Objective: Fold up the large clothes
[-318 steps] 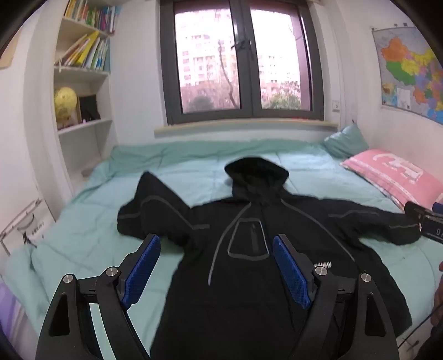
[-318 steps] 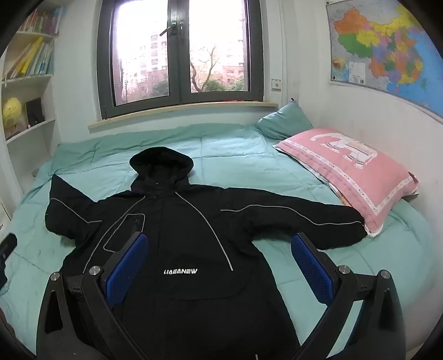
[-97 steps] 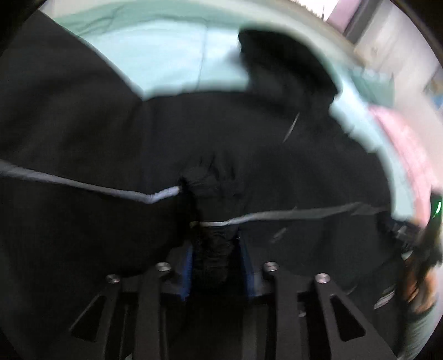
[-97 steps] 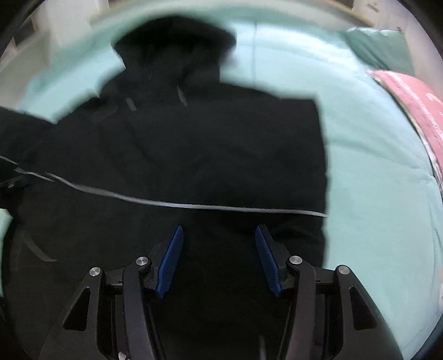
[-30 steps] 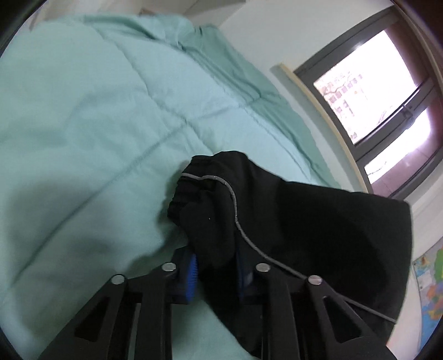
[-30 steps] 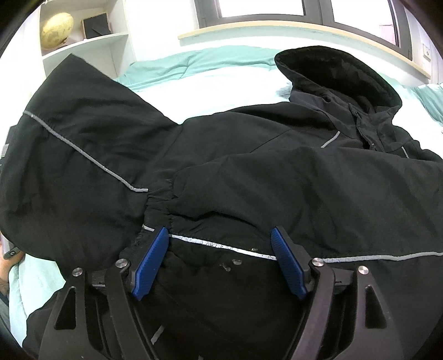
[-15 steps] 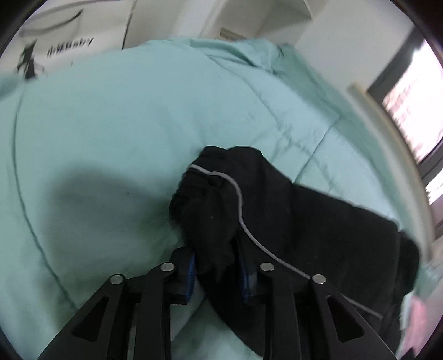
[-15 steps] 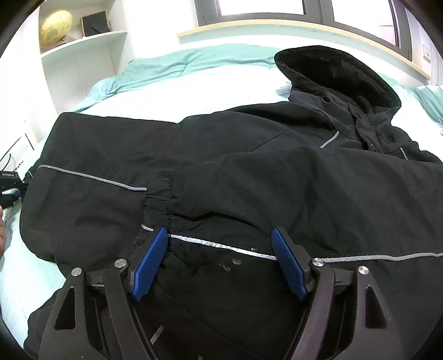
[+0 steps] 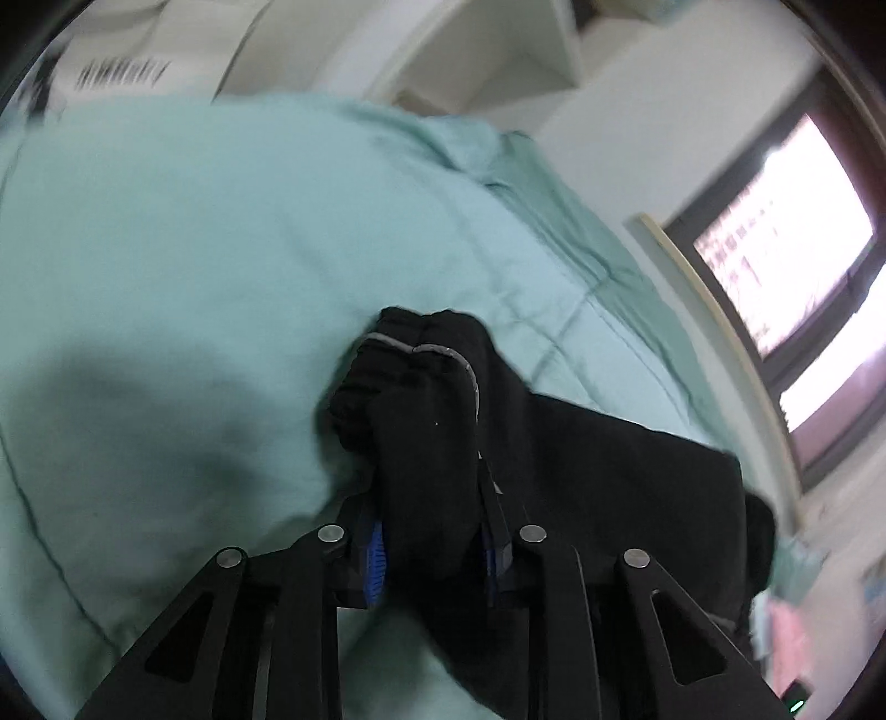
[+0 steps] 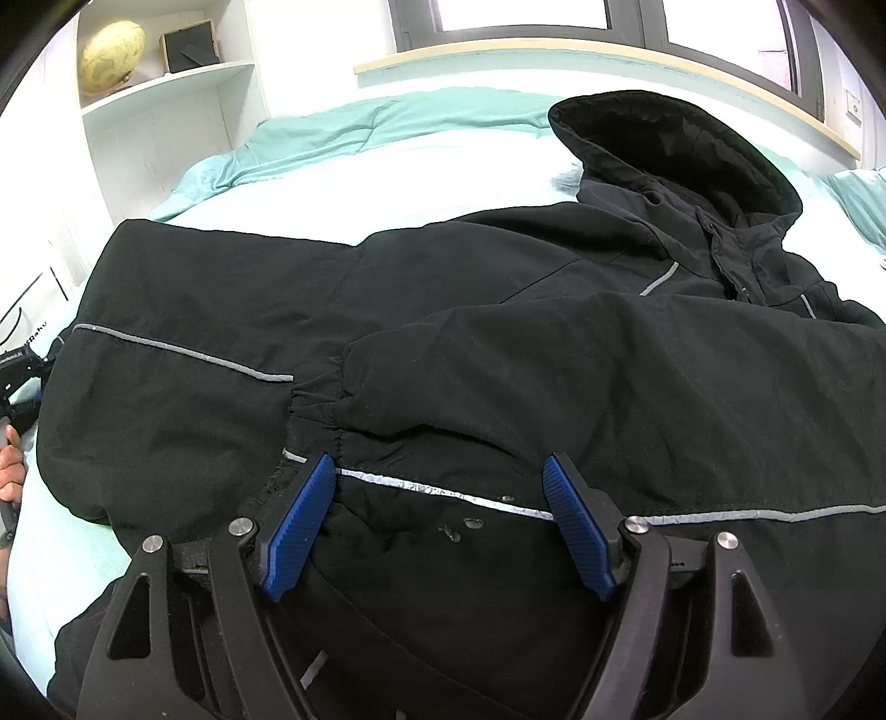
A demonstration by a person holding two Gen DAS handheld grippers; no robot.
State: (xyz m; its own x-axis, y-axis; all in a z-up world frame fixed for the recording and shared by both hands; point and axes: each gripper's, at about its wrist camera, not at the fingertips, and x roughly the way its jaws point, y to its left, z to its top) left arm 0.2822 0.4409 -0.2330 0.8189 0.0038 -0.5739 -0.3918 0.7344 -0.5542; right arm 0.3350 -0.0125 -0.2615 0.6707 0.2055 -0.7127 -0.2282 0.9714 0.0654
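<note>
Left wrist view first: the left gripper (image 9: 432, 545) is clamping down on a bunched cuff end of the black jacket (image 9: 609, 487), with the blue pads (image 9: 375, 554) squeezing the fabric between them. The jacket's sleeve is trailing off toward the window (image 9: 797, 266), and there's a big stretch of bare teal duvet (image 9: 194, 249) sitting open on the far side of the jacket from the window, running up to the white shelf unit (image 9: 498, 50). Right wrist view: the right gripper (image 10: 443, 526) is hanging over the jacket (image 10: 498, 343) with its fingers spread wide, holding nothing. The jacket is lying across the duvet (image 10: 387, 149), one sleeve folded over the body, hood (image 10: 681, 144) pointing at the window sill (image 10: 554, 52), and its sleeve edge is sitting near the bed's side by the shelf (image 10: 166, 83).
</note>
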